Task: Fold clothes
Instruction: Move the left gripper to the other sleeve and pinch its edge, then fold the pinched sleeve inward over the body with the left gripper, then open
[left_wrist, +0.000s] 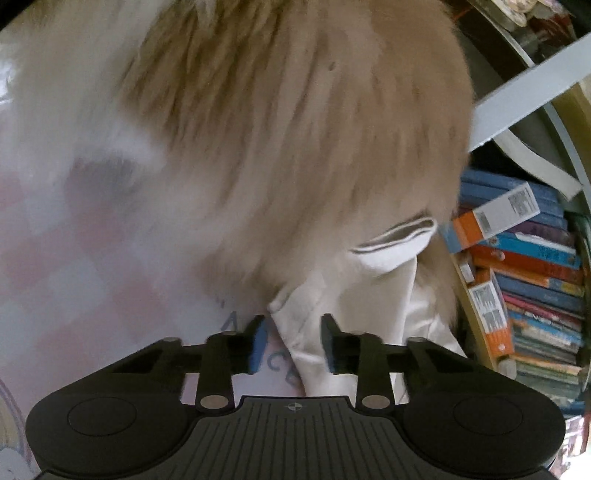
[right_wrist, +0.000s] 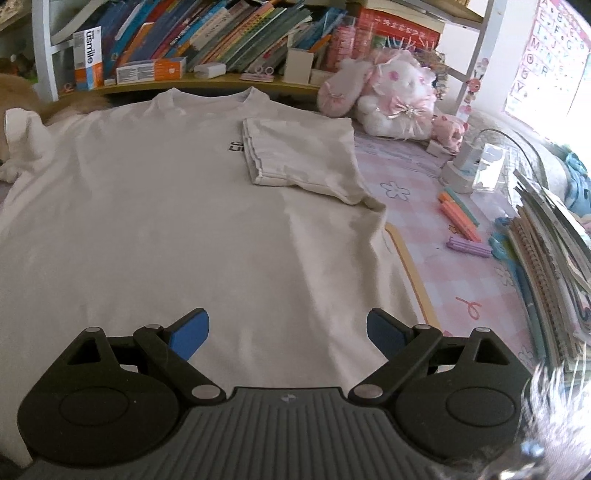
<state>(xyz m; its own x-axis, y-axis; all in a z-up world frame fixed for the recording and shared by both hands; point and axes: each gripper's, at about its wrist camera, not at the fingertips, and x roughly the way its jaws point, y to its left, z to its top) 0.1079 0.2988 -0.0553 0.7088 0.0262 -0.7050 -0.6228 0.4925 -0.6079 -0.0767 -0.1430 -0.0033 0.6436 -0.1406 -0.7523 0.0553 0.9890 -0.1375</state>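
Note:
A white T-shirt (right_wrist: 166, 221) lies flat on the table, neck toward the far bookshelf. Its right sleeve (right_wrist: 303, 155) is folded in over the chest, partly covering a dark print. Its left sleeve (right_wrist: 22, 136) is bunched at the far left; it also shows in the left wrist view (left_wrist: 369, 295), crumpled beside a furry tan mass. My left gripper (left_wrist: 291, 343) has its jaws partly open, with the sleeve's cloth between the fingertips but not clamped. My right gripper (right_wrist: 288, 336) is wide open and empty, above the shirt's lower part.
A furry tan-and-white mass (left_wrist: 277, 129) fills most of the left wrist view. A shelf of books and boxes (right_wrist: 207, 40) runs along the back. Plush toys (right_wrist: 388, 96), markers (right_wrist: 461, 214), a charger (right_wrist: 469, 162) and stacked notebooks (right_wrist: 546, 258) sit on the pink table cover at right.

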